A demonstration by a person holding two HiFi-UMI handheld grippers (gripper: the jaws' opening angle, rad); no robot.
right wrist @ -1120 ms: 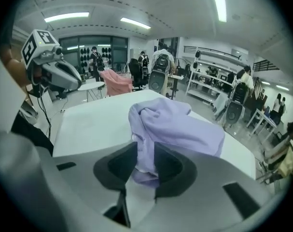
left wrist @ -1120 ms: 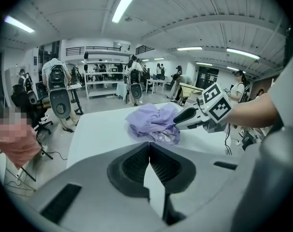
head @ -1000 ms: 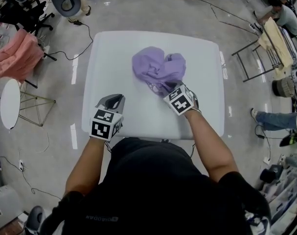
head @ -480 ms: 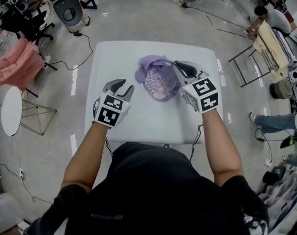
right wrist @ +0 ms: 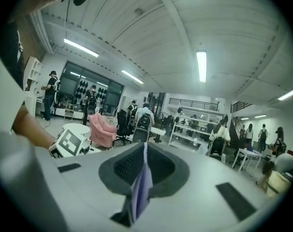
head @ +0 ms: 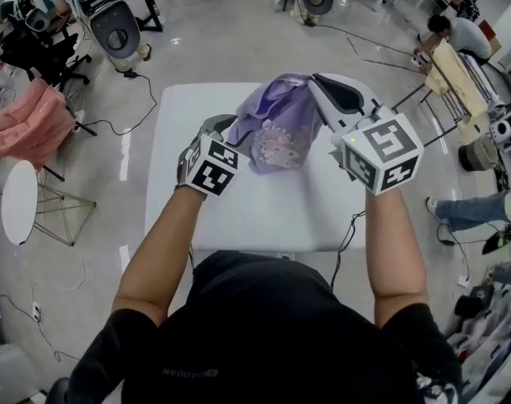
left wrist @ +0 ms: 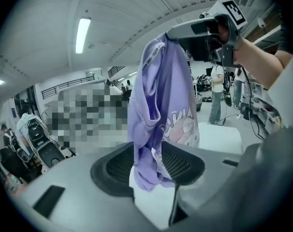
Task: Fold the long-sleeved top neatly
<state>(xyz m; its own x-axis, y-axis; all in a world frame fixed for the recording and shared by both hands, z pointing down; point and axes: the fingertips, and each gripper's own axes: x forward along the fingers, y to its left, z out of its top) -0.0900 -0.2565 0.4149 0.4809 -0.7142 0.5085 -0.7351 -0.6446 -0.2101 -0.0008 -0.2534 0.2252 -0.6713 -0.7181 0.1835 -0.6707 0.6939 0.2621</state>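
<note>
A lilac fabric long-sleeved top with a cartoon print hangs bunched in the air above the white rectangular table, with no fold made in it yet. The right gripper, whose jaws have just been closing, is clamped on an edge of the cloth and holds it up. The left gripper, whose jaws have just been opening, stands wide with the garment's lower end dangling loose between them, so all the spreading and folding appears left to do.
</note>
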